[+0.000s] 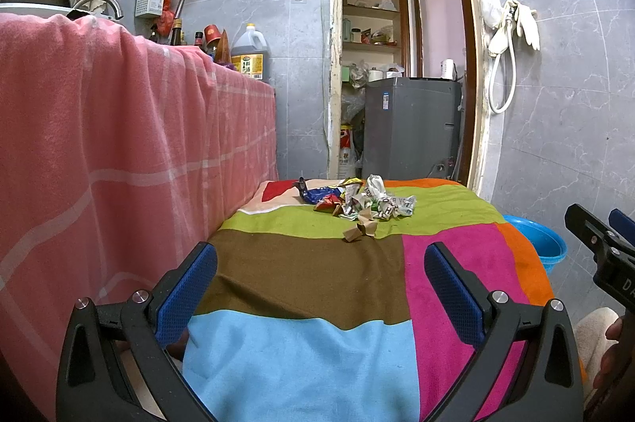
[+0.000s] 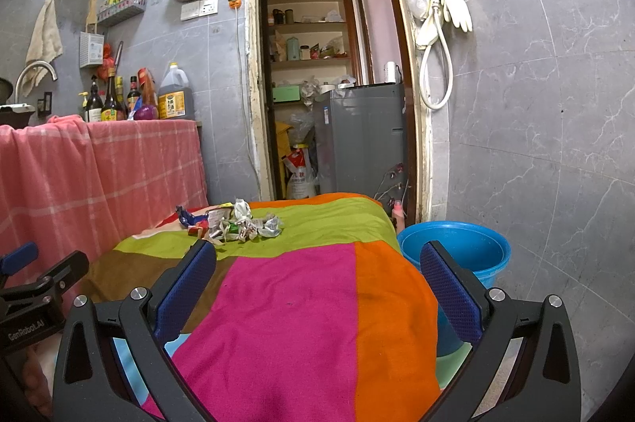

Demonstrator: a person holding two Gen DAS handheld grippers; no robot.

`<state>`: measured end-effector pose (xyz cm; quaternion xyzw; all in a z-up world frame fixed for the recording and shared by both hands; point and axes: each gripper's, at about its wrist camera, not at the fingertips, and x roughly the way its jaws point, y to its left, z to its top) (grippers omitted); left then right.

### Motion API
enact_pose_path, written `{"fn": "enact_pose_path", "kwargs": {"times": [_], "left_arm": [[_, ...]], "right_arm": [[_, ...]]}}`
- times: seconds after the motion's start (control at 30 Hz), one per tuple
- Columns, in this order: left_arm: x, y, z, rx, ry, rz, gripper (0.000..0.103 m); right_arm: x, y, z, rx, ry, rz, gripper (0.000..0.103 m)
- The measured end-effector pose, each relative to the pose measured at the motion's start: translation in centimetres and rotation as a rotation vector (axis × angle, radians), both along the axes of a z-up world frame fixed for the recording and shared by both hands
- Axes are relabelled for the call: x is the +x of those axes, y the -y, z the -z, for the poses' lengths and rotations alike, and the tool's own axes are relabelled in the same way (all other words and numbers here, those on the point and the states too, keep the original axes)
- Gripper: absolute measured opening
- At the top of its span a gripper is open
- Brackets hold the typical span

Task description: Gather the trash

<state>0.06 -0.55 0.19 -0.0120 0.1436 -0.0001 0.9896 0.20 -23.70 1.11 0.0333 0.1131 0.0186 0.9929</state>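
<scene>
A heap of crumpled wrappers and paper scraps (image 1: 357, 201) lies on the far green band of a table covered with a multicoloured patchwork cloth (image 1: 309, 275). The same trash pile (image 2: 234, 221) shows in the right wrist view, far left of centre. A brown paper scrap (image 1: 359, 231) sits nearest to me. My left gripper (image 1: 320, 263) is open over the near brown patch, well short of the pile, holding nothing. My right gripper (image 2: 318, 263) is open above the pink and orange patches, also empty. A blue plastic bucket (image 2: 460, 255) stands on the floor off the table's right edge.
A counter draped in pink checked cloth (image 1: 119, 144) borders the table's left side, with bottles and an oil jug (image 1: 250, 51) on top. Beyond the table a doorway opens onto a grey washing machine (image 1: 412, 124). Grey tiled wall with hanging gloves (image 2: 448, 9) stands to the right.
</scene>
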Motion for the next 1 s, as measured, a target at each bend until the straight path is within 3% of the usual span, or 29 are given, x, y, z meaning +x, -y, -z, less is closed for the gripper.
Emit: {"fn": "enact_pose_path", "kwargs": {"times": [1.0], "left_arm": [[0.01, -0.17, 0.2, 0.002, -0.001, -0.001, 0.102]], "right_arm": [[0.07, 0.09, -0.03, 0.002, 0.001, 0.0, 0.103]]}}
